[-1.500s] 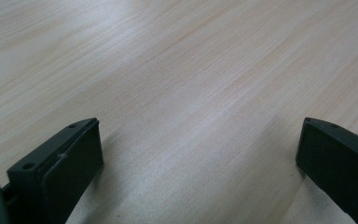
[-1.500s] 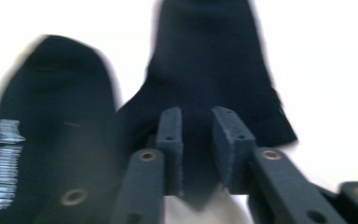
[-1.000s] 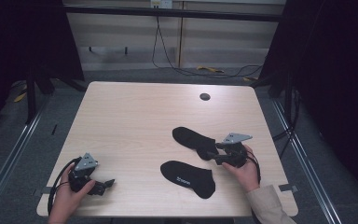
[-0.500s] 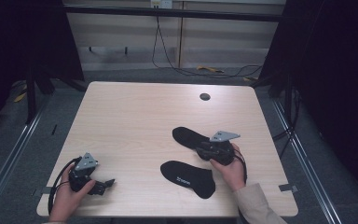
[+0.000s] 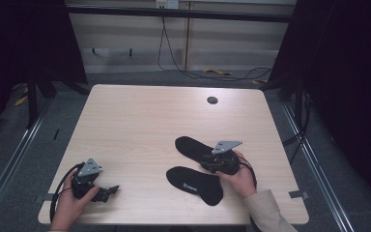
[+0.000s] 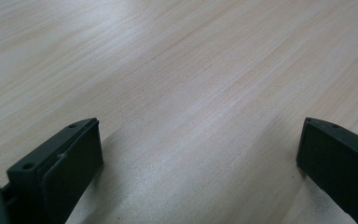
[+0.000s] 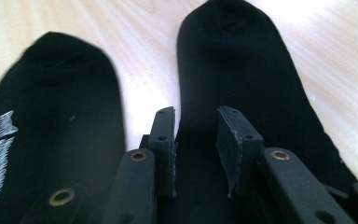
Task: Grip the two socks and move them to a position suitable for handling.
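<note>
The right tongs have just been closing over the farther insole, not visibly pinching it; the left tongs gape above the table.

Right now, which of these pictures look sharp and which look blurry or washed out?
High view: dim but even, dark surroundings. Left gripper view: table grain soft, a shadow between the jaws. Right gripper view: glare bleaches the wood at the top, left sock blurred, right sock clearer.

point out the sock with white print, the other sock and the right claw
sock with white print (image 5: 193,183), high view, middle of the sole
other sock (image 7: 242,70), right gripper view, toe half
right claw (image 7: 196,149), right gripper view, between its fingertips
</note>
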`<state>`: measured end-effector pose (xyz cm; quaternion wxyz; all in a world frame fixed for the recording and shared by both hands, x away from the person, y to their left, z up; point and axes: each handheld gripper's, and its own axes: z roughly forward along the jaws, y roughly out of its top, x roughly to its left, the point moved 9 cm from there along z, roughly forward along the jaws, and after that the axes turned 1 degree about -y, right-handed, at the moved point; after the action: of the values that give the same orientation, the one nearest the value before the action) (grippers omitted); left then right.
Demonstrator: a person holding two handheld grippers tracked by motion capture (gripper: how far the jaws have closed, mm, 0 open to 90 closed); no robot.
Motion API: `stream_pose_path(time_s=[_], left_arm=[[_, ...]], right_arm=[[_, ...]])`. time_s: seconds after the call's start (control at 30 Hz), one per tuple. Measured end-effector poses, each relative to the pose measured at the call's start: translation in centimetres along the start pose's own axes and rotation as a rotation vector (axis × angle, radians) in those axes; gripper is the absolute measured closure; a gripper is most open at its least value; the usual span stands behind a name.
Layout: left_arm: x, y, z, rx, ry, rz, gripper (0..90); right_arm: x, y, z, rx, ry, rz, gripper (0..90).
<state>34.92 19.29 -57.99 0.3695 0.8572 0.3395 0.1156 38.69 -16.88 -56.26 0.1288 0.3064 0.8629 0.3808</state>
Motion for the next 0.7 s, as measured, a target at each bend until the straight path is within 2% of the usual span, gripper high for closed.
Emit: stream_pose_path(time_s=[0.1, 0.17, 0.23, 0.3, 0.47, 0.53, 0.57, 0.6, 0.7], left_arm=[[0.0, 0.0, 0.0, -0.001, -0.001, 0.001, 0.0], [0.0, 0.0, 0.0, -0.001, -0.002, 0.001, 0.0], [0.0, 0.0, 0.0, -0.001, -0.002, 0.002, 0.0], [0.0, 0.1, 0.1, -0.001, -0.003, 0.004, 0.0], [-0.5, 0.6, 0.5, 0.008, -0.019, 0.021, 0.1], [-0.8, 1.1, 0.8, 0.007, -0.027, 0.029, 2.4], [-1.2, 1.6, 1.0, 0.003, -0.047, 0.033, 2.9], [-1.6, 2.1, 1.2, -0.007, -0.064, 0.035, 1.9], [-2.3, 3.7, 1.7, -0.040, -0.079, 0.044, 0.5]], right_arm=[[0.0, -0.5, -0.6, 0.007, 0.014, -0.001, 66.4], [0.0, -0.7, -1.1, 0.006, 0.022, 0.018, 58.0], [-0.2, -0.6, -1.8, -0.025, 0.012, 0.027, 55.9], [-0.4, -0.4, -2.7, -0.057, -0.001, 0.057, 55.1], [-0.3, -1.2, -3.9, -0.053, -0.051, 0.067, 51.1], [-0.2, -1.4, -4.2, -0.062, -0.057, 0.079, 50.8], [-0.2, -1.5, -4.4, -0.063, -0.062, 0.083, 50.8], [-0.1, -1.8, -4.9, -0.068, -0.077, 0.091, 51.0], [0.3, -2.1, -5.4, -0.066, -0.081, 0.098, 51.4]])
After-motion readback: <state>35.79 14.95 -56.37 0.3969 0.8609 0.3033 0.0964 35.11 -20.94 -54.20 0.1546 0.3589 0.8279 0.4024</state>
